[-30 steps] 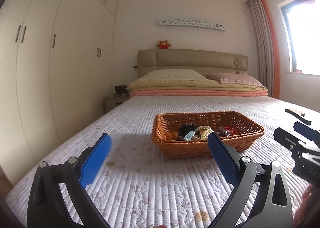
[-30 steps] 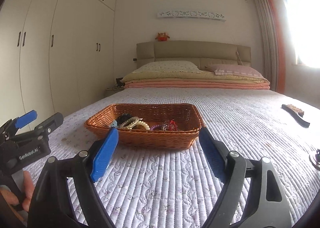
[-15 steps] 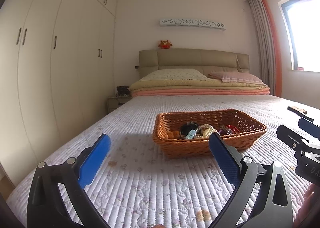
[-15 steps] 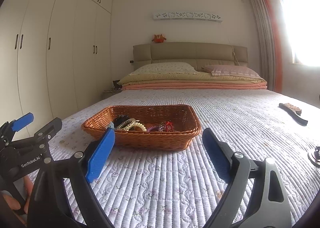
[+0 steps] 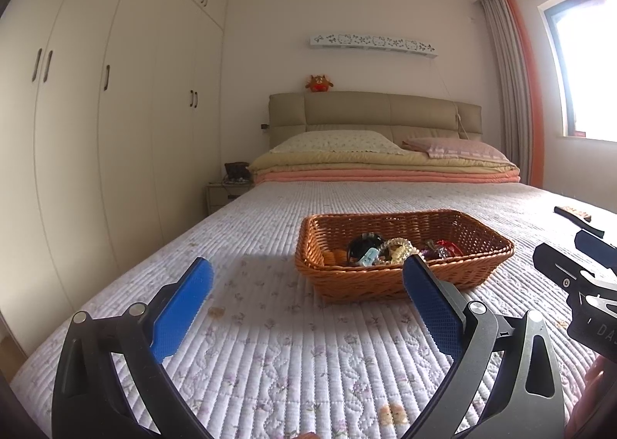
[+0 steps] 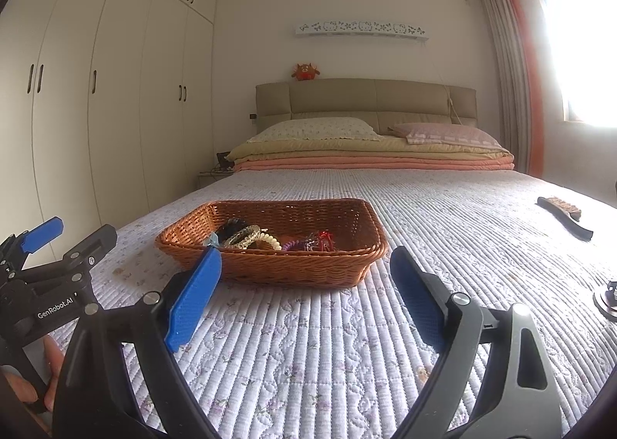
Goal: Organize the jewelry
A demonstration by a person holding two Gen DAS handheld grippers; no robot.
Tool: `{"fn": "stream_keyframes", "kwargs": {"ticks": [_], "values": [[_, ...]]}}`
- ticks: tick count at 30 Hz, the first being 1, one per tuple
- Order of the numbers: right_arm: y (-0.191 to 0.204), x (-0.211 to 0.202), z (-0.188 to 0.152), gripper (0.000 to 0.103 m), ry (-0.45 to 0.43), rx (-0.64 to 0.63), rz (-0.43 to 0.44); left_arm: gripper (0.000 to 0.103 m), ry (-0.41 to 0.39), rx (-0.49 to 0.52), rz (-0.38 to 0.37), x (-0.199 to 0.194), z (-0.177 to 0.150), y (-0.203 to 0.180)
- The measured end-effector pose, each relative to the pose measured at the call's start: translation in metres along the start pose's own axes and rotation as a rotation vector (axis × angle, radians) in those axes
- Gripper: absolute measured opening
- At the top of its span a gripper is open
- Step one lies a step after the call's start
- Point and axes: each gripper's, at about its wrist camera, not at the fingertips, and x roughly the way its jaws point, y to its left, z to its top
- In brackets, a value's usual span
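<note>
Jewelry (image 5: 389,250) lies heaped in a wicker basket (image 5: 482,261) on the quilted bed (image 5: 270,342), just ahead of both grippers, left (image 5: 308,277) and right (image 6: 304,265), each spread wide and empty.

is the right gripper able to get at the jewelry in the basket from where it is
Probably yes. The right gripper is open and empty, the wicker basket sits just ahead on the bedspread with nothing between, and the jewelry lies uncovered below a low rim.
</note>
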Motion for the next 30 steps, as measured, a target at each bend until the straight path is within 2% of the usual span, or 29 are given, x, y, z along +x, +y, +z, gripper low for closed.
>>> {"fn": "stream_keyframes", "kwargs": {"ticks": [10, 30], "values": [[0.0002, 0.0001, -0.0001, 0.089, 0.002, -0.001, -0.002, 0.096, 0.004, 0.001, -0.001, 0.0006, -0.0004, -0.0011], [0.0006, -0.0003, -0.0003, 0.089, 0.002, 0.001, -0.004, 0.096, 0.017, 0.006, -0.010, 0.0052, -0.0009, -0.0017]]}}
